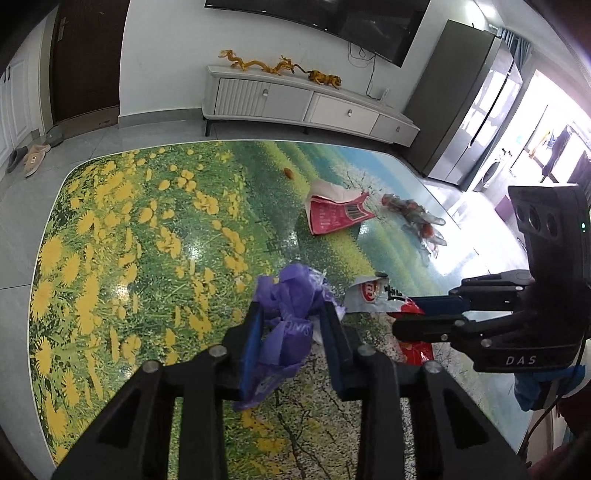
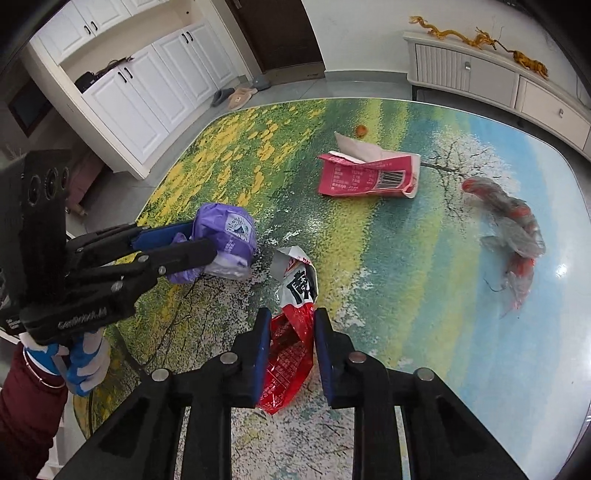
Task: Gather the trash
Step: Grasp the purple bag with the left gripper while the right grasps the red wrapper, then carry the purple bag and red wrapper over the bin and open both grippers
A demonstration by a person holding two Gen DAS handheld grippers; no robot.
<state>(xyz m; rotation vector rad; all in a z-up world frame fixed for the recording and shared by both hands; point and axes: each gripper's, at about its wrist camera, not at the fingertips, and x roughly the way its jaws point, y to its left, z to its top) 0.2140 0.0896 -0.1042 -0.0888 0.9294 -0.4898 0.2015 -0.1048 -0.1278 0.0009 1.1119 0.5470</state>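
Purple crumpled plastic bag (image 1: 286, 321) is sitting clamped between the jaws of the left gripper (image 1: 291, 314), just above the counter (image 1: 147, 229). Beside it, the right gripper (image 2: 288, 325) is closing its jaws around a red and white snack wrapper (image 2: 291, 332) lying on the flower-printed surface. Farther out, a pink torn packet (image 2: 369, 173) and a clear wrapper with red print (image 2: 509, 232) are lying well apart, with a small orange scrap (image 2: 361, 130) beyond them.

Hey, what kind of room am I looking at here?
Most likely a home living room: a wall-mounted TV above a low white media cabinet, slippers by the door, and a floral-print table strewn with wrappers.
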